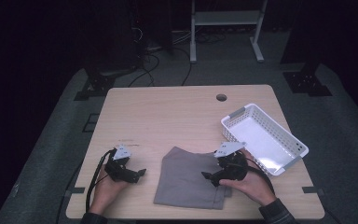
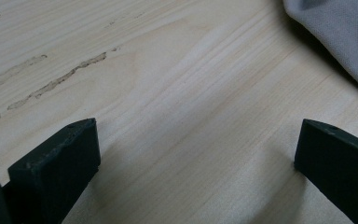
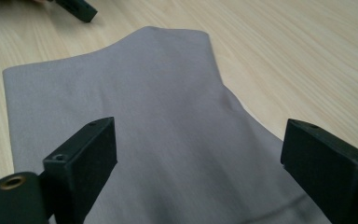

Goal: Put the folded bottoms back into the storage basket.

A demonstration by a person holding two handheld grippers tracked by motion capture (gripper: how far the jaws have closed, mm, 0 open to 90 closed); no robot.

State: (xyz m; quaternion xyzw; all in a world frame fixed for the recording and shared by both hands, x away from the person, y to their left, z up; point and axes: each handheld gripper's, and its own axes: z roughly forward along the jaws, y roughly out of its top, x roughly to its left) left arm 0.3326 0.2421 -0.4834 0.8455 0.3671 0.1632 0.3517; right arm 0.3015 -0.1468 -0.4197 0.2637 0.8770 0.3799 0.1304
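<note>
Grey folded cloth (image 1: 191, 177) lies flat on the wooden table (image 1: 168, 112), near the front edge and slightly right of centre. Its long axis runs roughly front to back, tilted a little, the far end leaning toward the right. Far end narrower, with a slightly humped edge; near end wider and straight, close to the table's front edge. One faint crease line crosses it near the right gripper's jaws (seen in the right gripper view).

White slotted basket (image 1: 279, 125) sits on the right side of the table, long axis diagonal from far-left to near-right, near corner close to the table's right edge. Interior shows only its white floor. Grey handle strips at both short ends.

Left gripper (image 1: 140, 173): held low over bare wood just left of the cloth, pointing right toward it. Jaws spread wide, nothing between them; cloth edge shows at the upper right of the left gripper view, apart from the jaws.

Right gripper (image 1: 207, 177): over the cloth's right part, pointing left. Jaws spread wide above the fabric, gripping nothing (whether the tips touch the cloth I cannot tell).

Pale scuff streaks (image 2: 60, 79) mark the wood ahead of the left gripper.
</note>
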